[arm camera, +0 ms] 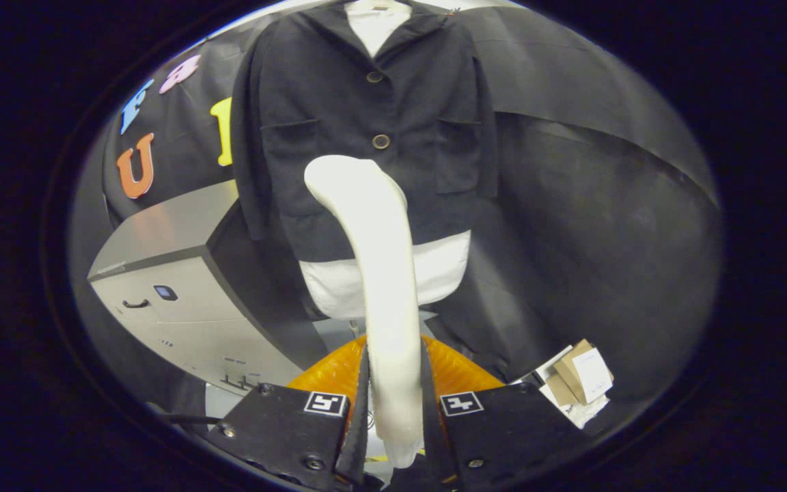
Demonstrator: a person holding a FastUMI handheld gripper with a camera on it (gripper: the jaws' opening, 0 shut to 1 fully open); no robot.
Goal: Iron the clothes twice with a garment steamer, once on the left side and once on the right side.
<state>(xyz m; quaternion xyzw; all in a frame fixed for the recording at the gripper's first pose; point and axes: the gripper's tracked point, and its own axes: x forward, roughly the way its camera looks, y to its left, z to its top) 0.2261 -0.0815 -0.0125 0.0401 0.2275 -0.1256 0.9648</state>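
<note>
the gripper (395,383) is clenched on the handle of the steamer (383,273), with both fingers pressing its sides. the steamer rises straight ahead from between the fingers, and its curved head lies against the lower front of the jacket (366,116), just under the lower button (380,141). the jacket hangs on a white dress form (441,270) beyond the fingers. a grey cabinet (175,294) stands ahead to the left, and some small cardboard boxes (581,376) lie just right of the right finger
</note>
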